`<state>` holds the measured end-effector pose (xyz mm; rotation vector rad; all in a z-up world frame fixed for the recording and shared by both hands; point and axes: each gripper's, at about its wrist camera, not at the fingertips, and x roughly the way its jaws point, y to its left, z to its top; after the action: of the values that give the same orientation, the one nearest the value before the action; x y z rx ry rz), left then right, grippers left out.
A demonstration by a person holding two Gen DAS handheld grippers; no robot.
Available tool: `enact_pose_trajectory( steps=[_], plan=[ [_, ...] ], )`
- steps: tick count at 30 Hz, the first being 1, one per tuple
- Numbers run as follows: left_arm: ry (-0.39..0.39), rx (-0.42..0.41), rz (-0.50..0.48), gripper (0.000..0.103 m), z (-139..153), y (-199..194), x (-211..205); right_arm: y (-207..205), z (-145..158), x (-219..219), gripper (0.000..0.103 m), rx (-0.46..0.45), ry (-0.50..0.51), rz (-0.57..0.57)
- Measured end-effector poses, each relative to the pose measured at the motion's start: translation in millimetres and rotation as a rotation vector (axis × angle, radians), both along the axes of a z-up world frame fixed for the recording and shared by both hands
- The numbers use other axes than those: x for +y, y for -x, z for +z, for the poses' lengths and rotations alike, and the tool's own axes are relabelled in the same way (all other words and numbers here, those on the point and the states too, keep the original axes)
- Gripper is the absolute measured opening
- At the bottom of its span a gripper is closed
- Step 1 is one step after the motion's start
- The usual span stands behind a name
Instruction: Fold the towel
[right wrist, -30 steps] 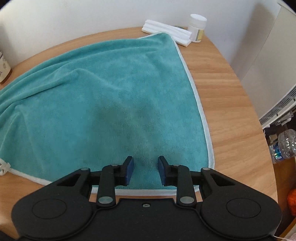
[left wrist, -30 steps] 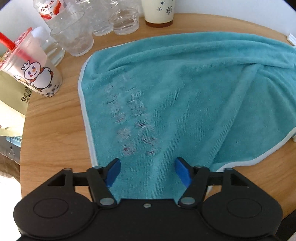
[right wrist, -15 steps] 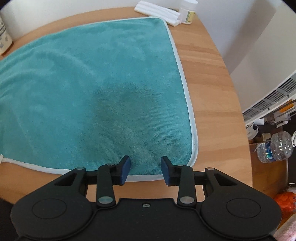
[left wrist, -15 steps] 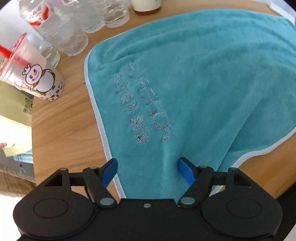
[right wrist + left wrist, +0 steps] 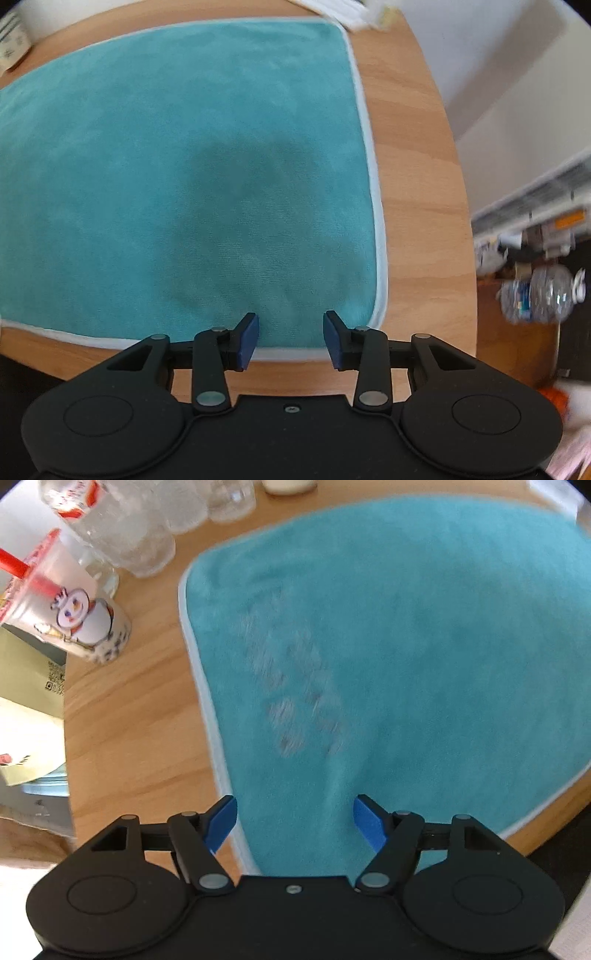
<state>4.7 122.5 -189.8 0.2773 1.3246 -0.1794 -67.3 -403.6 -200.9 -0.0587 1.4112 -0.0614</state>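
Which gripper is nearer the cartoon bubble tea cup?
Left. The left gripper hovers over the towel edge beside the cup; the right gripper is at the opposite corner.

Teal towel (image 5: 184,155) w/ white trim, blue-tipped black grippers, wood-grain table (image 5: 413,184).

Bright, even daylight in both views. Motion blur smears the cups (image 5: 85,602) and bottle (image 5: 539,295); fisheye bends the edges. A soft shadow darkens the towel (image 5: 240,192).
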Motion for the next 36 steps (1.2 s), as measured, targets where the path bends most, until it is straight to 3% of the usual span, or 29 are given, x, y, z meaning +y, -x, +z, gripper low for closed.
enact_pose_trajectory(
  steps=[3, 7, 12, 20, 25, 27, 28, 31, 34, 36],
  plan=[
    [0.02, -0.069, 0.03, 0.073, 5.4, -14.2, -6.6, -25.2, 9.9, 5.0, 0.044, -0.064, -0.037, -0.014],
    [-0.015, -0.146, 0.096, 0.072, -5.8, -35.1, -9.9, -55.1, 4.5, 12.2, 0.044, -0.142, -0.056, -0.049],
    [-0.046, -0.099, 0.14, 0.072, -20.3, -39.4, -3.8, -55.9, -13.8, 7.5, 0.045, -0.139, -0.05, -0.078],
    [-0.011, -0.066, 0.207, 0.075, -21.0, -24.6, 7.7, -42.5, -12.5, -14.4, 0.046, -0.139, -0.076, -0.124],
    [-0.025, -0.059, 0.219, 0.088, -21.9, -28.8, 9.2, -43.7, -15.4, -16.7, 0.052, -0.131, -0.066, -0.126],
    [-0.027, -0.056, 0.218, 0.089, -21.7, -29.9, 9.6, -44.6, -16.2, -19.2, 0.062, -0.132, -0.062, -0.135],
    [-0.03, -0.057, 0.217, 0.089, -21.0, -30.7, 9.3, -44.9, -16.9, -21.3, 0.062, -0.13, -0.063, -0.147],
    [-0.015, -0.067, 0.259, 0.079, -16.2, -31.0, 11.3, -46.3, -11.3, -18.7, 0.049, -0.137, -0.044, -0.155],
    [0.05, -0.05, 0.318, 0.079, -12.1, -28.9, 16.0, -47.0, -1.9, -11.3, 0.047, -0.17, -0.089, -0.146],
    [0.034, -0.042, 0.309, 0.079, -12.0, -26.0, 11.6, -50.1, -2.0, -3.7, 0.047, -0.166, -0.113, -0.139]
  ],
)
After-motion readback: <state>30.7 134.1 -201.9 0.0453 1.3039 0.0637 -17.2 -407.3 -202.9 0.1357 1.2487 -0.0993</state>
